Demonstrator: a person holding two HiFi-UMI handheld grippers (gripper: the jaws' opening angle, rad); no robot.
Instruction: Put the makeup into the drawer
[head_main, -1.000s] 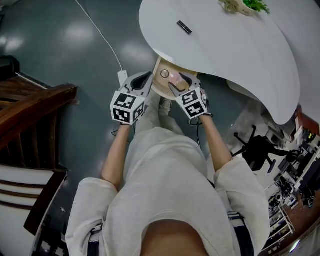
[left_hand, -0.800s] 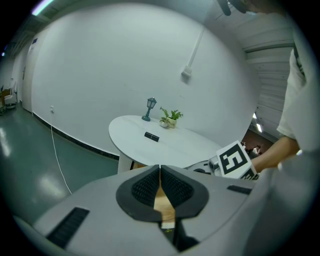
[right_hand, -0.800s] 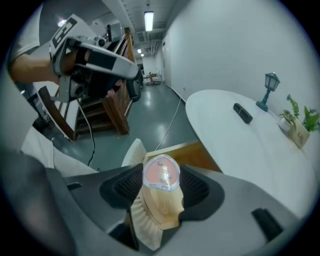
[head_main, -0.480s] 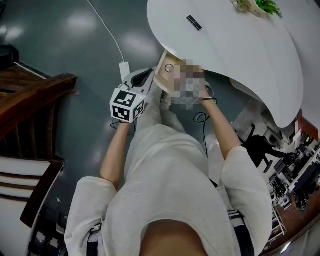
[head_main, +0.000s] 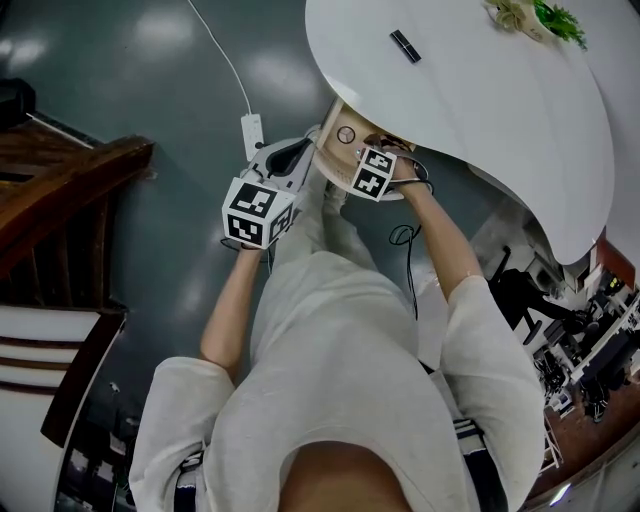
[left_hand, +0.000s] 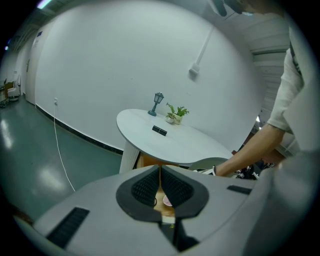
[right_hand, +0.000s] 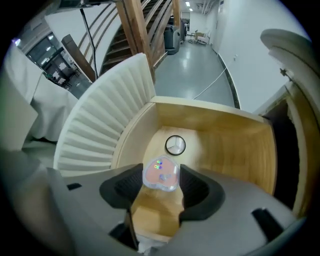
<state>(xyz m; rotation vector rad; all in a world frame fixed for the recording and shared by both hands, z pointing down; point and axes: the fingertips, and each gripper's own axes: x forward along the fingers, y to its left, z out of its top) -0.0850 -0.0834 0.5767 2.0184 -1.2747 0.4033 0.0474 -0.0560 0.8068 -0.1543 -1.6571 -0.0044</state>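
My right gripper (right_hand: 160, 182) points down into the open wooden drawer (right_hand: 225, 150) and is shut on a pink heart-shaped makeup case (right_hand: 161, 173), which hangs just above the drawer floor. A round compact (right_hand: 175, 145) lies on that floor beyond the case. In the head view only the right gripper's marker cube (head_main: 373, 173) shows, over the drawer (head_main: 328, 160) under the white table (head_main: 470, 100). My left gripper (left_hand: 160, 176) is shut with nothing between its pads. It hovers left of the drawer (head_main: 287, 163).
A small black item (head_main: 405, 45) and a potted plant (head_main: 548, 17) sit on the tabletop. A white cable with a power strip (head_main: 251, 130) lies on the floor. Wooden stairs (head_main: 60, 190) stand at the left. A white fluted panel (right_hand: 105, 120) flanks the drawer.
My right gripper has dropped into the drawer and turned to point downward, still holding the heart-shaped case. The left gripper has sunk slightly beside the drawer.
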